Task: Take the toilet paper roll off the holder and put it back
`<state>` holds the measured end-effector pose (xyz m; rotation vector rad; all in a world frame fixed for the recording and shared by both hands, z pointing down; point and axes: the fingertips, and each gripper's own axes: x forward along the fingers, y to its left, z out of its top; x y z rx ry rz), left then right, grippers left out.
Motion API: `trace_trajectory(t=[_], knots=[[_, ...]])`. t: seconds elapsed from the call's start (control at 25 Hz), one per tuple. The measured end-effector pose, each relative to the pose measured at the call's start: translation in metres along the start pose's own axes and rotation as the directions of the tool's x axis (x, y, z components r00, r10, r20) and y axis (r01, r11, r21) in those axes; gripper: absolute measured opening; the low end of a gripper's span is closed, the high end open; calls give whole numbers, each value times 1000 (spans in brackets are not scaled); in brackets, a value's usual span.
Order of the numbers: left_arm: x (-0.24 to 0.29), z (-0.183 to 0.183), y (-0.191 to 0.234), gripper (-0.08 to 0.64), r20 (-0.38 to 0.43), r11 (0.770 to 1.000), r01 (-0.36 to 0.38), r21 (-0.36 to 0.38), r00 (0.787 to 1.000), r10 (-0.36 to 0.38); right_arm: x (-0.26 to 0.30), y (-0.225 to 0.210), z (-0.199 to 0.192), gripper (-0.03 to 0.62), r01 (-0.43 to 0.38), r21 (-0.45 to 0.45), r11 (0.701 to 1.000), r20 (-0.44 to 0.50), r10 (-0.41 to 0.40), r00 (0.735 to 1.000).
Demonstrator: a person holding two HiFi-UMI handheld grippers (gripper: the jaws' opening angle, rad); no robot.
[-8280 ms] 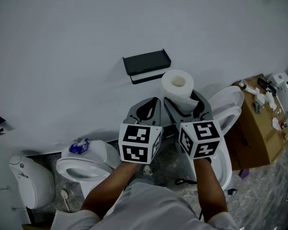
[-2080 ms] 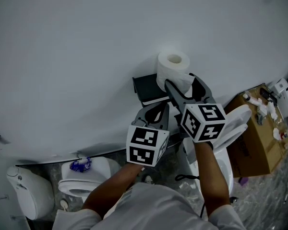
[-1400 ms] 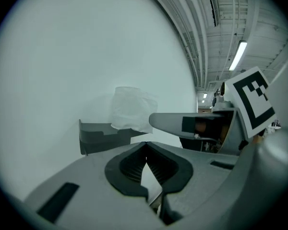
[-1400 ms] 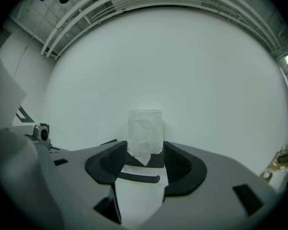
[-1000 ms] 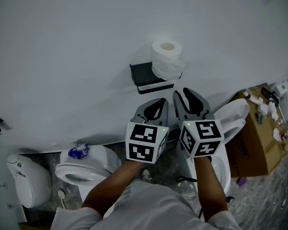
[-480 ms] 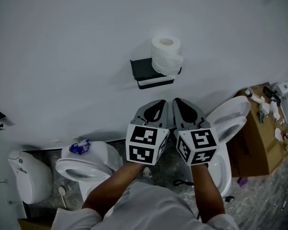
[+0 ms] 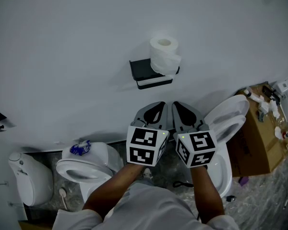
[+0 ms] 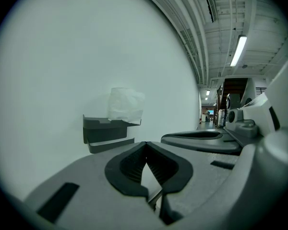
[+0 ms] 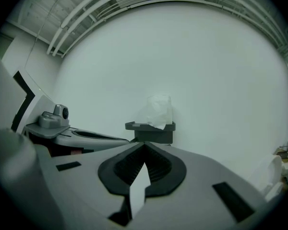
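The white toilet paper roll [image 7: 164,55] stands on end on the right part of the black wall holder [image 7: 145,70]. Nothing grips it. My two grippers hang side by side below the holder, well apart from it. The left gripper [image 7: 157,108] is shut with nothing between its jaws. The right gripper [image 7: 178,108] is likewise shut and empty. In the left gripper view the roll [image 8: 126,104] and holder [image 8: 104,131] lie ahead and to the left of the closed tips [image 8: 145,143]. In the right gripper view the roll [image 9: 157,110] sits on the holder [image 9: 152,131] straight ahead of the closed tips [image 9: 144,144].
A plain white wall [image 7: 77,42] fills the upper view. Below stand a toilet [image 7: 86,166] at lower left and another with its lid raised [image 7: 226,123] at right. A cardboard box [image 7: 259,128] with small items is at far right, and a white fixture [image 7: 30,178] at far left.
The right gripper set the roll on the holder, let go, drew back toward me and down, and closed its jaws. The left gripper stayed about where it was.
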<state>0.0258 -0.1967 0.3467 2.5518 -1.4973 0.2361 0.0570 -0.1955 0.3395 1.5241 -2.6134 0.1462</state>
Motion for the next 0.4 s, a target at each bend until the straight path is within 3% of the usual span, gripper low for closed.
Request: trace_trajectory(t=[0.4], knots=[[-5,1,0,3,4,1000,0,9,1000,0,-2,5,0,2,-4,-4,1000,-1,4,1000]])
